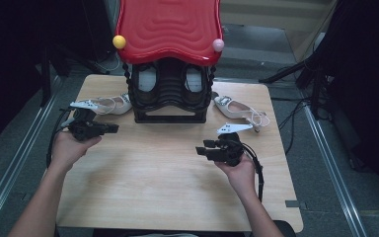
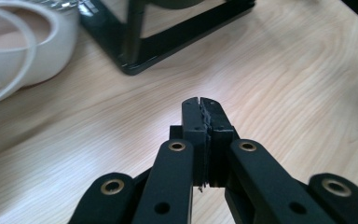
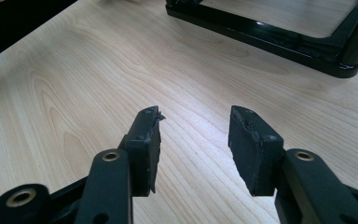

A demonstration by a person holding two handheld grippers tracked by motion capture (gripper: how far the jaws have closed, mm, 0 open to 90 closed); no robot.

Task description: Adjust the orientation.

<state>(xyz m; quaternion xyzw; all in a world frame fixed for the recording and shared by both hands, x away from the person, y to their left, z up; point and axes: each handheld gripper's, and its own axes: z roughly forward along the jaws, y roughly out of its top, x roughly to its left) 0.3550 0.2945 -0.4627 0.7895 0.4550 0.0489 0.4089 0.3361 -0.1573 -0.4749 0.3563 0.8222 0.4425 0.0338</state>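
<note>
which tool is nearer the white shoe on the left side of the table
Left. The left tool sits just in front of that white shoe, jaws shut and empty. The right tool is across the table, open, beyond the black rack.

White shoe (image 2: 14, 51) cut off by top and left edges of left gripper view — heel and toe unseen. Black rack (image 1: 169, 94) base cropped at top edge of both gripper views. Red roof-like top (image 1: 168, 29) cut by upper edge of high view; rear of rack hidden beneath it. Pair of shoes inside rack (image 1: 148, 79) largely masked by black slats — details too small to be told.
</note>
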